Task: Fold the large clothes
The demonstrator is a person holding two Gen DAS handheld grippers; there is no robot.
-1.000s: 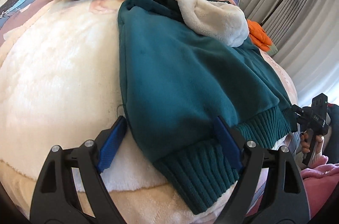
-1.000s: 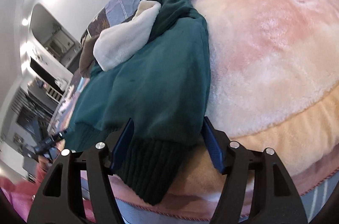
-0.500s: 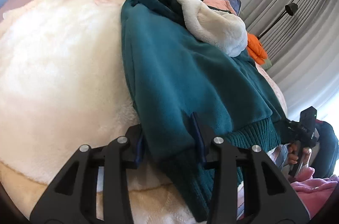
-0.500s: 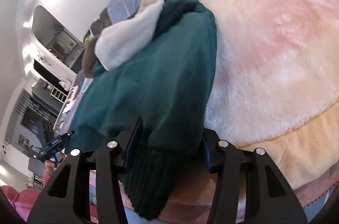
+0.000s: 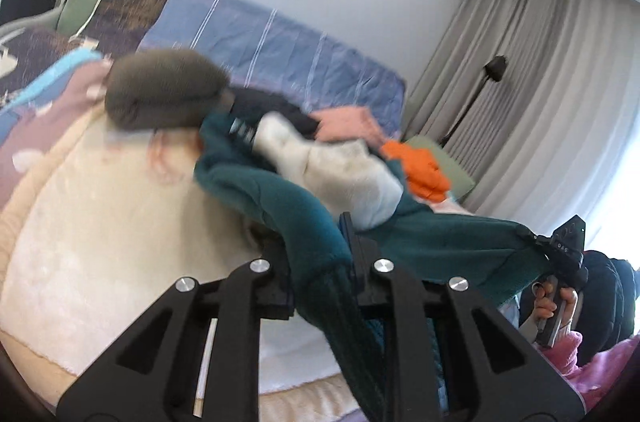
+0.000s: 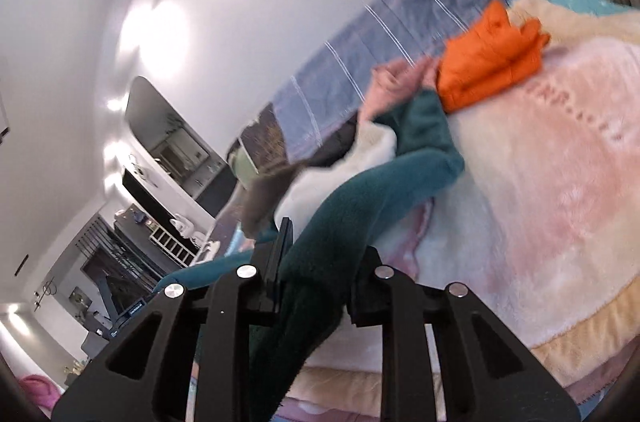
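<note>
A large teal fleece sweater (image 5: 280,198) with ribbed hem and white furry lining (image 5: 344,174) lies on the bed, its hem lifted off the cream blanket (image 5: 100,222). My left gripper (image 5: 316,254) is shut on one hem corner. My right gripper (image 6: 320,254) is shut on the other hem corner of the sweater (image 6: 368,190). The right gripper (image 5: 560,254) also shows in the left wrist view, holding the stretched hem.
A folded brown garment (image 5: 160,90), an orange one (image 5: 424,166) and a pink one (image 5: 348,122) lie at the bed's far side against a blue striped cover (image 5: 280,54). A floor lamp (image 5: 492,70) and curtains (image 5: 540,94) stand at the right.
Both grippers closed on the sweater's hem corners and lifted them up off the blanket; the hem now hangs stretched between them.
</note>
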